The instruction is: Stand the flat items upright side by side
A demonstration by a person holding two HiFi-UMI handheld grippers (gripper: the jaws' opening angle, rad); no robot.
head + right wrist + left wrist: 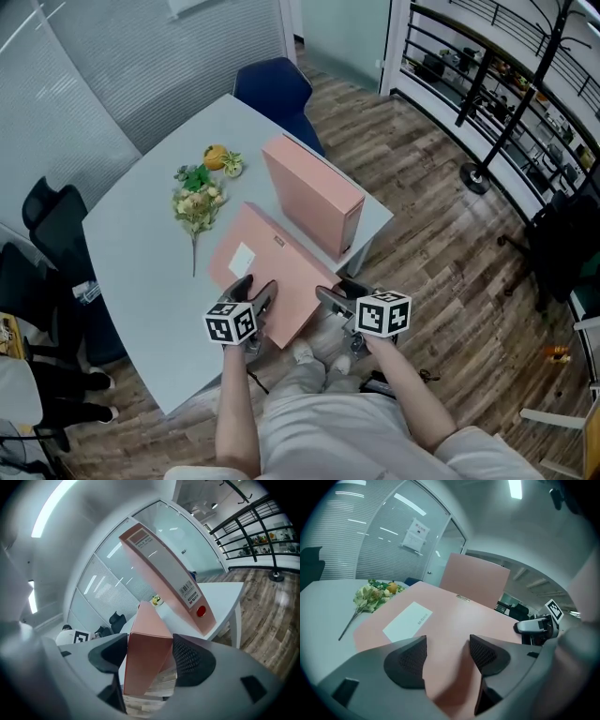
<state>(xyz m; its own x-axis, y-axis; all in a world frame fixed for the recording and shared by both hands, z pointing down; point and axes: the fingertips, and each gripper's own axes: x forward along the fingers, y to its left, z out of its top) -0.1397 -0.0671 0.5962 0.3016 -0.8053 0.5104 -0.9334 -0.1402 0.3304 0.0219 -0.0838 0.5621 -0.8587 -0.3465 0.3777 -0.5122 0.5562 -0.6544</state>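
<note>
One pink binder (314,192) stands upright on the grey table (141,253) near its right edge; it also shows as the upright binder (476,579) and the leaning-looking binder (168,583). A second pink binder (272,267) with a white label lies tilted at the table's near edge. My left gripper (258,292) is at its near left corner, and in the left gripper view the binder (440,616) fills the gap of the left gripper (447,656). My right gripper (330,295) holds the near right end; the binder's end (145,639) sits between the pads of the right gripper (149,656).
A bunch of artificial flowers (199,197) and an orange fruit (217,157) lie on the table left of the binders. A blue chair (272,89) stands at the far edge, black chairs (52,234) at the left. Wooden floor and metal railings (497,94) are to the right.
</note>
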